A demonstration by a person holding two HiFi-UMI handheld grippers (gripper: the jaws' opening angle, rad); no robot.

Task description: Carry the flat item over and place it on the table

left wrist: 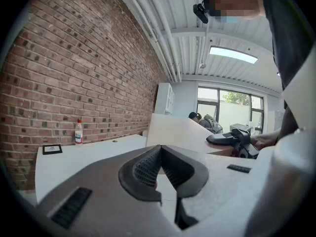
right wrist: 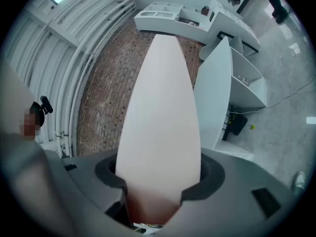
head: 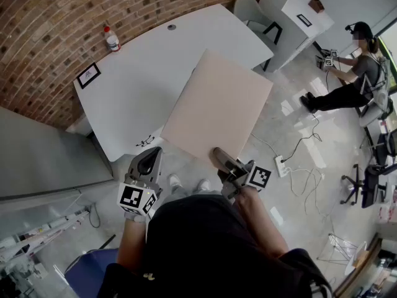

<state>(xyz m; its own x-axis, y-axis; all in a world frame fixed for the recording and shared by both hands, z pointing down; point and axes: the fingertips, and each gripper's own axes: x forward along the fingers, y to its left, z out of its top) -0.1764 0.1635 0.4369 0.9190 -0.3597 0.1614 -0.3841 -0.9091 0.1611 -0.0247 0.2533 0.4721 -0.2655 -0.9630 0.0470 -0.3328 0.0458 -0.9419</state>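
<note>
White table [head: 139, 73] partly behind beige board [head: 217, 107]

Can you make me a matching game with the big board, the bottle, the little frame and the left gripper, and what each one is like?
Things:
1. board
2. bottle
3. frame
4. left gripper

What it is like:
A. has a red cap
B. shut, with nothing in it
C. held by the right gripper
D. has a black border

Pairs: 1-C, 2-A, 3-D, 4-B
</note>
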